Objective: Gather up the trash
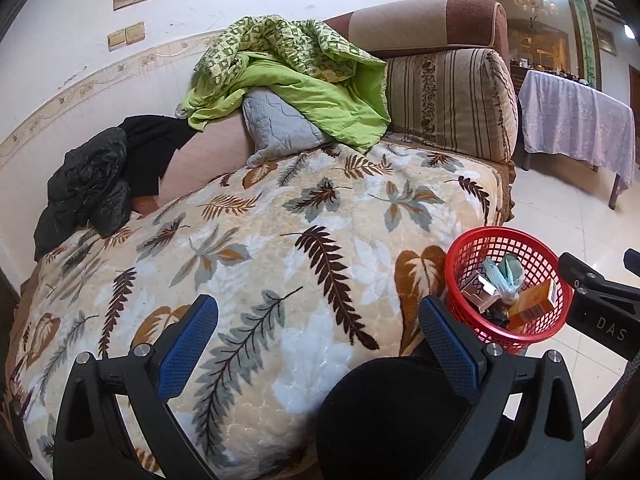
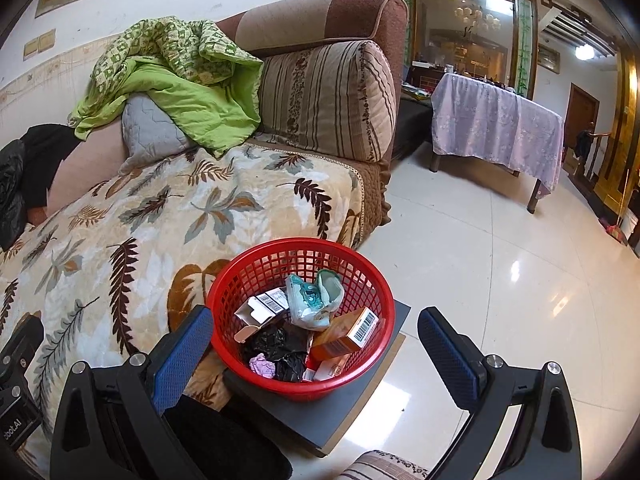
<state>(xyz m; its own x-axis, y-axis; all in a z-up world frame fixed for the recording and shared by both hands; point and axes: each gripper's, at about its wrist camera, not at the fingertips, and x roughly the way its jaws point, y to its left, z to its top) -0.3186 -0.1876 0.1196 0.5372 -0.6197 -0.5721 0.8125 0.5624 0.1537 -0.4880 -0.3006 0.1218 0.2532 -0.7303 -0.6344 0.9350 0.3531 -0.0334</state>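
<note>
A red mesh basket (image 2: 248, 280) stands on a dark board (image 2: 344, 408) beside the sofa; it shows too in the left wrist view as the basket (image 1: 472, 256). Inside lie an orange box (image 2: 344, 338), a crumpled teal wrapper (image 2: 312, 296), a barcoded carton (image 2: 264, 308), black plastic (image 2: 276, 348) and a pink wad (image 2: 262, 365). My right gripper (image 2: 316, 344) is open above the basket, holding nothing. My left gripper (image 1: 320, 332) is open over the leaf-patterned blanket (image 1: 256, 240), empty. The right gripper's body (image 1: 600, 304) shows at the left view's right edge.
A green quilt (image 1: 288, 80) and grey pillow (image 1: 276, 128) lie at the sofa back, a black jacket (image 1: 88, 188) at the left. A striped cushion (image 2: 324, 104) leans on the armrest. A table under a lilac cloth (image 2: 496, 128) stands across the glossy tiled floor (image 2: 500, 280).
</note>
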